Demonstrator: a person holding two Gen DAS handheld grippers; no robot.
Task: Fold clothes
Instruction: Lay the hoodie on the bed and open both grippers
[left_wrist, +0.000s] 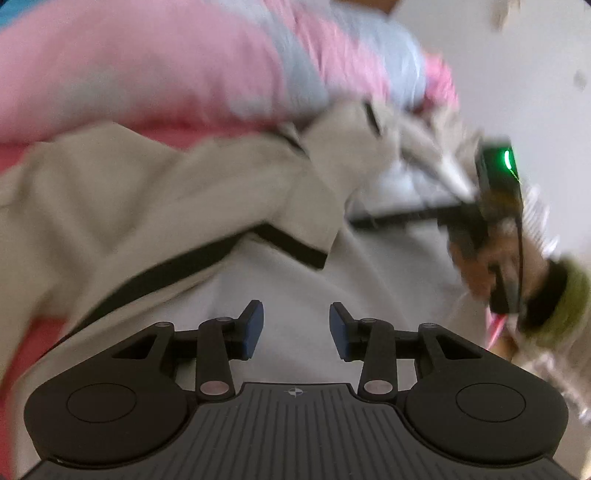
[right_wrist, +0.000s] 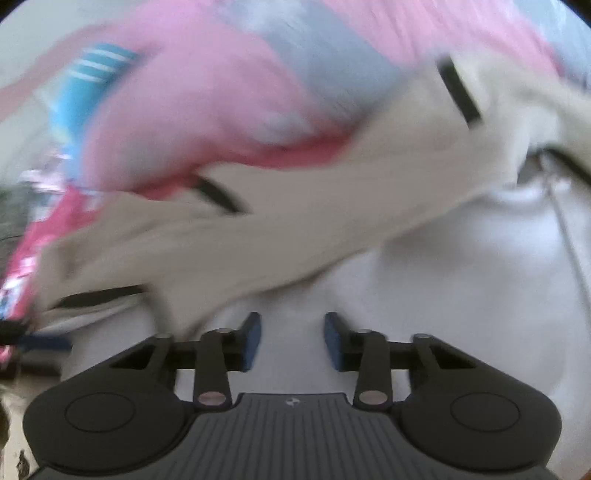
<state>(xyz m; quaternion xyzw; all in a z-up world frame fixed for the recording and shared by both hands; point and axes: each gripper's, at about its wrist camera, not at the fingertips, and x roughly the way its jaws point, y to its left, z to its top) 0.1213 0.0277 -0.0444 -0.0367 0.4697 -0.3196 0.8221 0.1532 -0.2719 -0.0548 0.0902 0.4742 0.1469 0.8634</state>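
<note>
Left gripper (left_wrist: 295, 328): jaws parted, empty | right gripper (right_wrist: 292, 341): likewise | beige garment (left_wrist: 155, 192): rumpled at centre-left on the white surface (left_wrist: 369, 266) | folding apparently unfinished; pink clothes (left_wrist: 129, 66) piled at top.

Matt beige cloth garment (left_wrist: 155, 192)

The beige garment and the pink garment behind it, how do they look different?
The beige garment is plain cream with black strips along its edges; the pink garment carries pale blue-grey patches and no black trim. The beige one lies nearer the camera, overlapping the pink one's lower edge. Both are crumpled, unfolded and motion-blurred.
</note>
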